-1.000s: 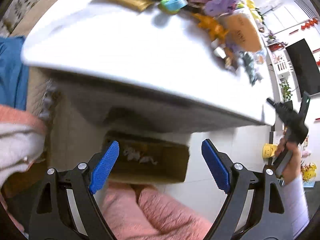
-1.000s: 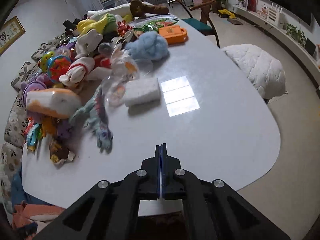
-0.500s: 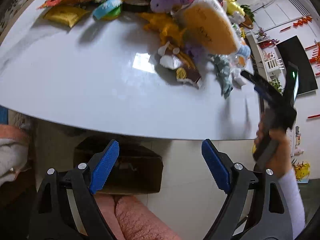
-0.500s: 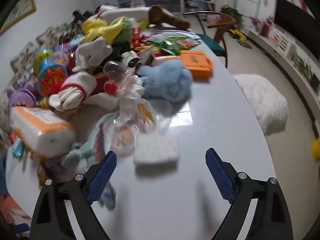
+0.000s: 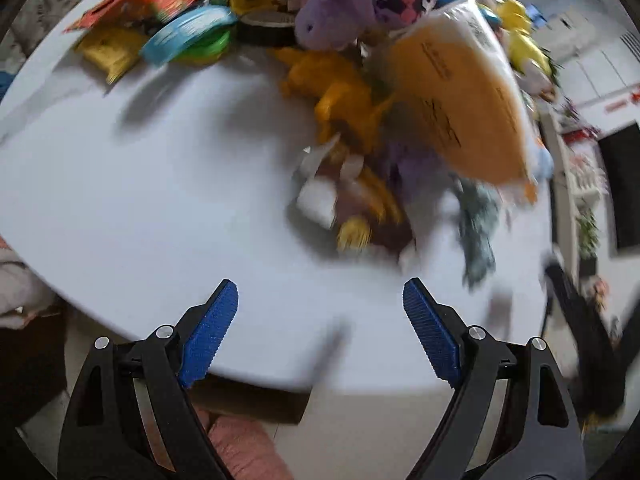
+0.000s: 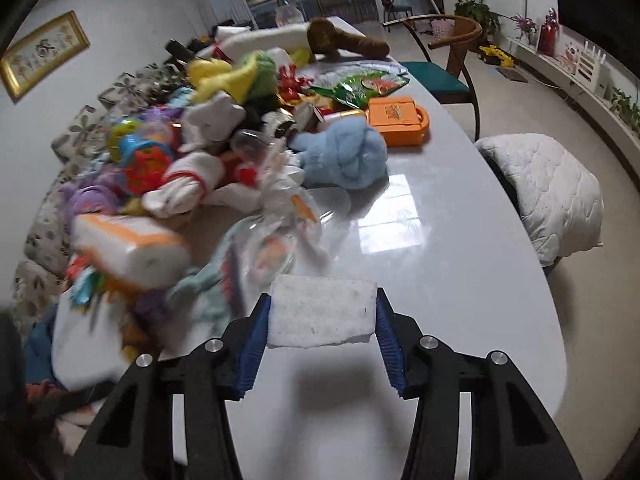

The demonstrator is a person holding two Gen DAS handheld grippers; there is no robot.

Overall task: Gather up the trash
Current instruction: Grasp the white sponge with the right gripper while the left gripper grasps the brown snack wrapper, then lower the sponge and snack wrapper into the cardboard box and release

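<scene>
- The white foam block [image 6: 322, 310], grimy and chipped along its lower edge, sits between the blue pads of the right claw [image 6: 320, 344]; both pads touch its short ends, so the claw looks clamped on it, or very nearly so.
- A shadow lies on the tabletop [image 6: 460, 280] under the block, which suggests it is lifted clear of the surface rather than resting there; gripping it across its length probably keeps the flat slab level.
- Just beyond the block lies crumpled clear plastic wrapping [image 6: 288, 216], likely more trash, with a blue plush toy [image 6: 344, 156] and an orange case [image 6: 398, 120] further back.
- To the left, an orange-and-white tissue pack [image 6: 128, 248] rests at the near end of the toy pile; the block lies on the open side of the pile, which makes it an easy first pick.
- The left claw [image 5: 320, 332] hovers with its pads spread wide and holds nothing, above the tabletop's near edge.
- Ahead of it sits a torn brown and gold wrapper [image 5: 352, 208], blurred by motion, beside a yellow plush [image 5: 340, 96]; I judge this the left claw's likely target.
- A brown cardboard box [image 5: 248, 400] shows below the tabletop's edge, perhaps where the trash goes.
</scene>
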